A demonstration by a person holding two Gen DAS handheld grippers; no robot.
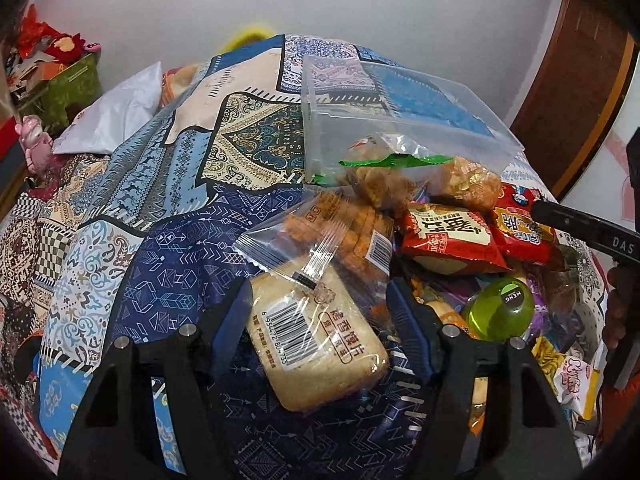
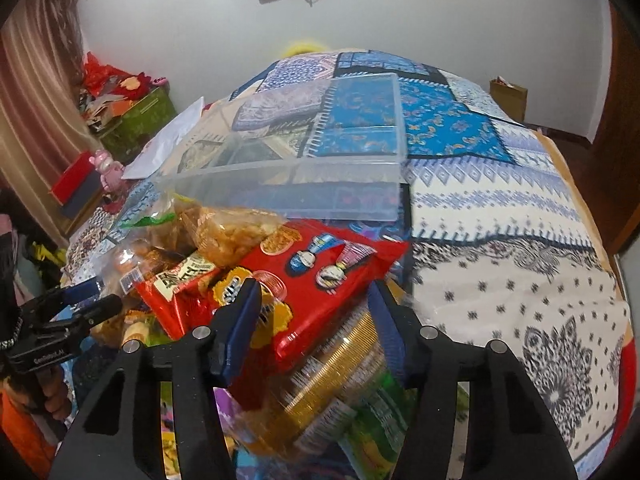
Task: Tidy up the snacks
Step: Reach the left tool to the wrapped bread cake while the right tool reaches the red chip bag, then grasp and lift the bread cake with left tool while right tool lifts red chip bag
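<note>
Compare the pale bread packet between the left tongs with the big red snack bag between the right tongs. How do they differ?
The bread packet has a clear wrapper showing pale slices; the red bag is opaque with printed pictures.
The bread packet lies partly on the patterned bedspread; the red bag rests on top of other snacks.
The bread packet shows a barcode; no barcode shows on the red bag.
Both are sealed snacks lying between open tongs, ungripped.

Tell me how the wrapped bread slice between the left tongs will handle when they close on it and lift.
The bread slice looks thick and porous, so probably light and squashy; a hard squeeze may dent it. Its clear glossy wrapper, with a loose crimped end, could slip or crinkle. The left tongs stand open around it, so grip the body, not the flap.
</note>
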